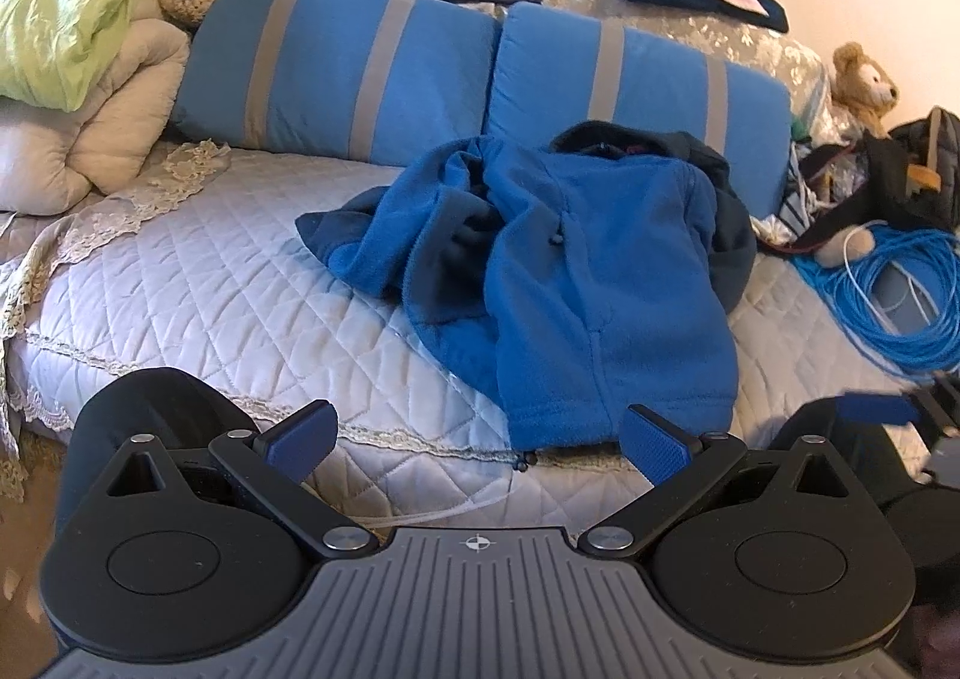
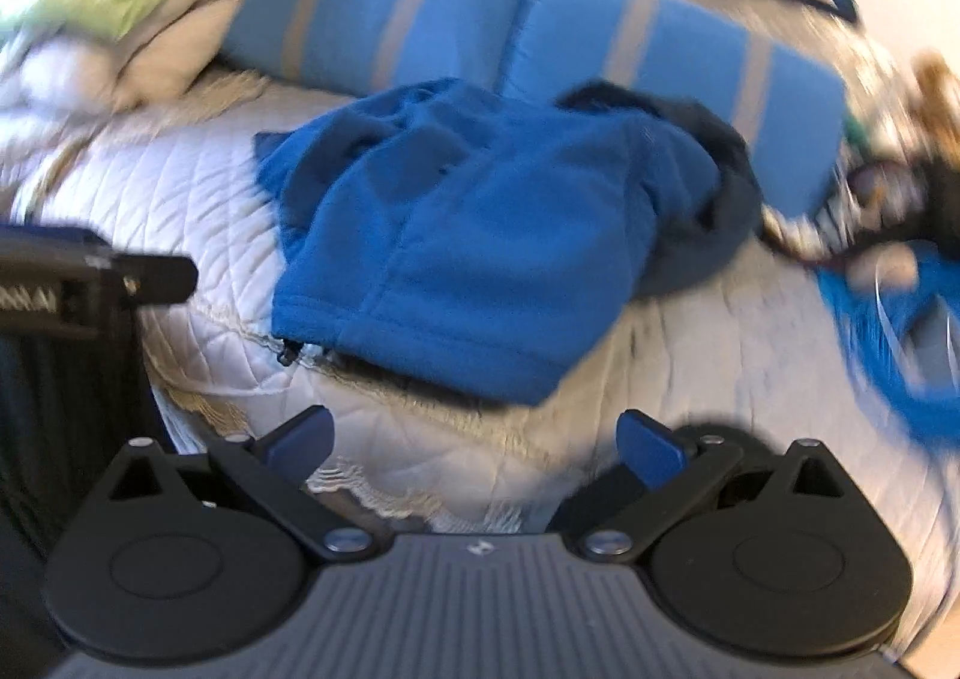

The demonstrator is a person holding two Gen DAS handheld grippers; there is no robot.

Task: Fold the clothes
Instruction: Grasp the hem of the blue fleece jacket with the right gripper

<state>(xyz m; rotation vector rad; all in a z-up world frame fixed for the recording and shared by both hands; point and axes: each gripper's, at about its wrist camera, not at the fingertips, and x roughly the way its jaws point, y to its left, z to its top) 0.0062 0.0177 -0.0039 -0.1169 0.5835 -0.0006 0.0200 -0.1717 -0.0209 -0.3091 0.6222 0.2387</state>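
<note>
A blue fleece jacket with a dark lining lies crumpled on the quilted white bedspread, its hem toward me. My left gripper is open just short of that hem, holding nothing. In the right wrist view, which is motion-blurred, the same jacket lies ahead and my right gripper is open near the bed's lace edge, with nothing between its fingers. The right gripper also shows at the right edge of the left wrist view; the left gripper's body shows at the left of the right wrist view.
Two blue pillows with grey stripes stand behind the jacket. Beige and green bedding is piled at the left. A coil of blue cable, a teddy bear and a dark bag crowd the right.
</note>
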